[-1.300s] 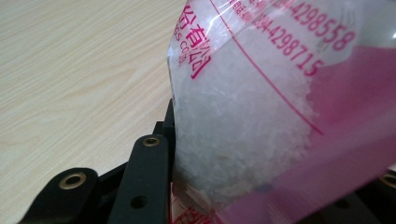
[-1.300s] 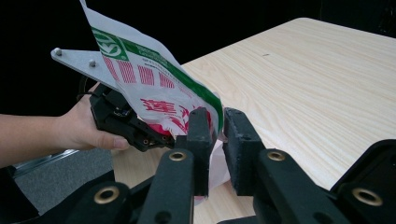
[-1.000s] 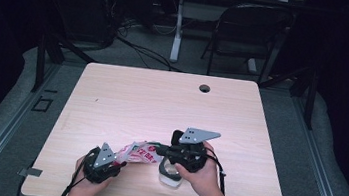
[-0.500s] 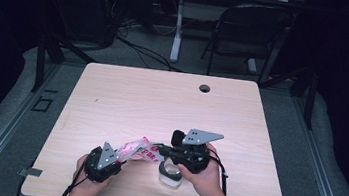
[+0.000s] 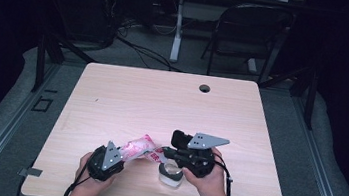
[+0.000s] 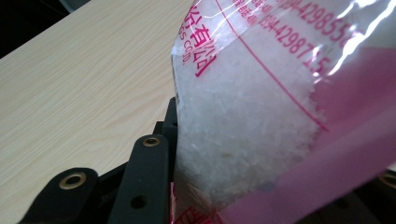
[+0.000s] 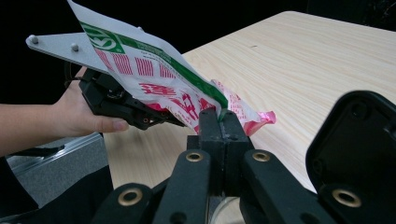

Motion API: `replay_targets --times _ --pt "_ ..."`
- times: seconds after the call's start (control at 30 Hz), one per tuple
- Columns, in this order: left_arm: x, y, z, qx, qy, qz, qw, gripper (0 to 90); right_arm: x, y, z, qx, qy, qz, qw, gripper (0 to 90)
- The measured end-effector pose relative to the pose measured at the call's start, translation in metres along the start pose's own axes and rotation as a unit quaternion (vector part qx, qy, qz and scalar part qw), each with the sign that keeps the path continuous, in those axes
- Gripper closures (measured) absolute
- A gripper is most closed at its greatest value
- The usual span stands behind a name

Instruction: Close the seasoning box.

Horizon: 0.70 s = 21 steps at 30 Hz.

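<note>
Nearest the person's edge of the desk, the left claw is partly closed around the fat end of a pink-and-clear bag of white crystals. In the left gripper view the bag bulges between the black jaws, its clear film pressed against the left jaw, so the claw holds it there.

Just beyond and to the right, the right claw is closed tight. In the right gripper view its two jaws meet with the thin printed edge of the bag pinched between their tips; the film rises from there toward the left claw, seen farther off in the person's hand.

The bag hangs between the two claws, lifted just above the desk near its front edge. A small clear container sits on the desk right under the right claw.
</note>
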<state>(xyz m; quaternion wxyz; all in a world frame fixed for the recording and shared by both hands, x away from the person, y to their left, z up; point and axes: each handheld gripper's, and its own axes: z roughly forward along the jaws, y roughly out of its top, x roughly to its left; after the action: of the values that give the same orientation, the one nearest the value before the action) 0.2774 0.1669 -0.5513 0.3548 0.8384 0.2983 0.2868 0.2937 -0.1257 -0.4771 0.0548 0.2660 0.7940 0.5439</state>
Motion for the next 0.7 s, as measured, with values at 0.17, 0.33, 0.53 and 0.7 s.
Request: replay_targets --times 0.17,0.33,0.53,0.7 --pt "-0.004 0.005 0.004 0.003 -0.004 0.013 0.9999 68.1 0.0 -0.005 -0.006 -0.001 -0.008 0.005 1.0 90.0" --pt "-0.007 0.007 0.006 -0.002 0.004 0.025 0.9997 68.2 0.0 -0.01 -0.011 -0.003 -0.017 0.01 0.9998 90.0" --pt "-0.008 0.01 0.008 -0.003 0.012 0.035 0.9993 68.2 -0.001 -0.014 -0.013 -0.002 -0.024 0.01 0.9997 90.0" --pt "-0.009 0.013 0.007 -0.003 0.022 0.049 0.9986 68.2 -0.001 -0.018 -0.015 -0.005 -0.029 0.012 0.9995 90.0"
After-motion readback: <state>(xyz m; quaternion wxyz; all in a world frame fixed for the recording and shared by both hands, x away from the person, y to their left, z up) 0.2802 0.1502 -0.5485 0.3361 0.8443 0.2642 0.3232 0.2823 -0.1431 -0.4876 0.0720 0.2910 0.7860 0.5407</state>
